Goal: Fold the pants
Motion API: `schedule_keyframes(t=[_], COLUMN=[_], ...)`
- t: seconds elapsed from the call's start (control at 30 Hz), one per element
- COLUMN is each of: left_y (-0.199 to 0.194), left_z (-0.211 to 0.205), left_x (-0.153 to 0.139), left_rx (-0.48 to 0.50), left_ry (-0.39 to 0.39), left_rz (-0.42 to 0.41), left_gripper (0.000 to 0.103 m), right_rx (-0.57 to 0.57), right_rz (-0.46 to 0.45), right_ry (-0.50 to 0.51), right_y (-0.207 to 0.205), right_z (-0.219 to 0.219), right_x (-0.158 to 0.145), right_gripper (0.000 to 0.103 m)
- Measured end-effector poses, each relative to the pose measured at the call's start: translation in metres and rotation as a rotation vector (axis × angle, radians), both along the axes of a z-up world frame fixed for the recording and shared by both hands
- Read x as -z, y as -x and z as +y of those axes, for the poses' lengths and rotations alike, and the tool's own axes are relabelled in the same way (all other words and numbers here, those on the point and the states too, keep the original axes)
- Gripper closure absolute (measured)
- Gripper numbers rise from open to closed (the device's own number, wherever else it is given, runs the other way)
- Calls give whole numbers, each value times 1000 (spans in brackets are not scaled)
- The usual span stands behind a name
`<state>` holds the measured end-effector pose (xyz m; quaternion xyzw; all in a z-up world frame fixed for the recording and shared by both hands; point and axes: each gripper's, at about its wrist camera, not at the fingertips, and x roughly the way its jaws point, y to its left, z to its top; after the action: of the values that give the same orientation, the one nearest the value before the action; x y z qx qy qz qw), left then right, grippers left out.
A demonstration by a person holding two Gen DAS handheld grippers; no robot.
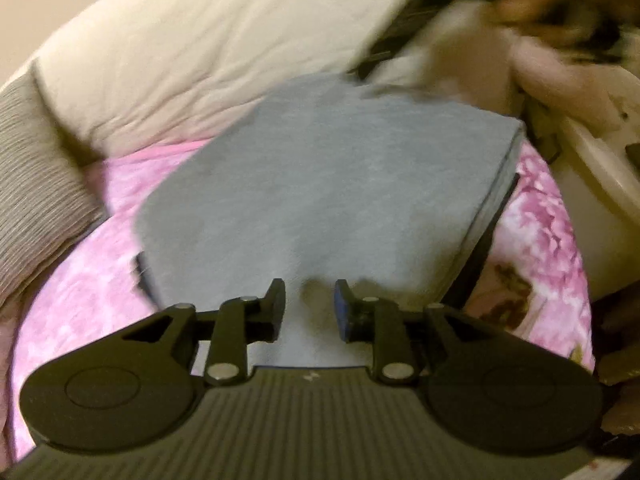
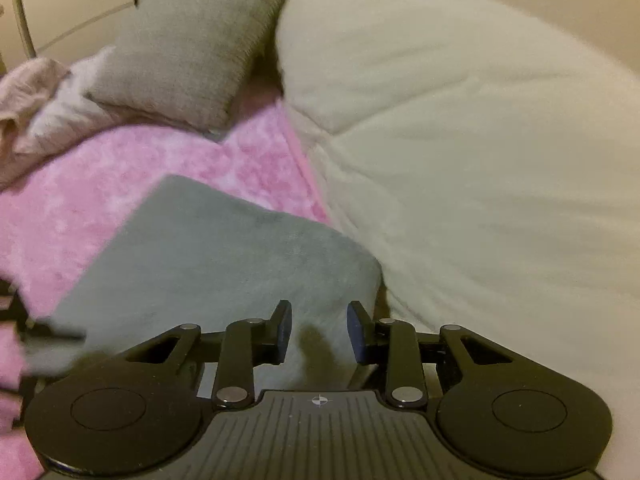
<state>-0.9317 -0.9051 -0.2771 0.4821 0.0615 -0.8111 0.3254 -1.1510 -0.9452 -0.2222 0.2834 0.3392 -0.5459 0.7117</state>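
The grey pants (image 1: 320, 184) lie folded into a flat stack on the pink floral bedspread (image 1: 88, 296). In the left wrist view my left gripper (image 1: 310, 308) hovers open over the stack's near edge, and nothing sits between its fingers. The right wrist view shows the same grey pants (image 2: 216, 264) from another side. My right gripper (image 2: 319, 332) is open above their near corner, with an empty gap between the fingers. A dark strip of the pants shows along the right edge of the stack in the left wrist view.
A big cream duvet (image 2: 460, 140) is heaped behind and beside the pants. A grey ribbed pillow (image 2: 188, 48) and crumpled pale pink clothes (image 2: 36, 96) lie on the pink bedspread (image 2: 120, 176). A person's blurred arm and sleeve (image 1: 532, 48) show at the upper right.
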Motion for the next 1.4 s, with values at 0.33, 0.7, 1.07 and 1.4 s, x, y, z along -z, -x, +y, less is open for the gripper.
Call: schedule_keyframes(t=[0.33,0.7,1.07,1.4], left_y=[-68,-92,-99,-126], left_z=[-5,19,24,82], left_x=[47,19,52,-26], left_rx=[-150,-203,-195,-366], left_ry=[-122,-33,-27,-46], left_rz=[-24,-16,1,48], left_gripper=[78,72,67,38], right_rx=[-62,-48,-135,84], right_rz=[50,96,146,78], right_ry=[-134,-46,-24,-30], right_y=[-8,-25,-37,-49], right_z=[98,115,117,179], right_x=[38,16,58,-11], right_gripper=[72,60,60,28])
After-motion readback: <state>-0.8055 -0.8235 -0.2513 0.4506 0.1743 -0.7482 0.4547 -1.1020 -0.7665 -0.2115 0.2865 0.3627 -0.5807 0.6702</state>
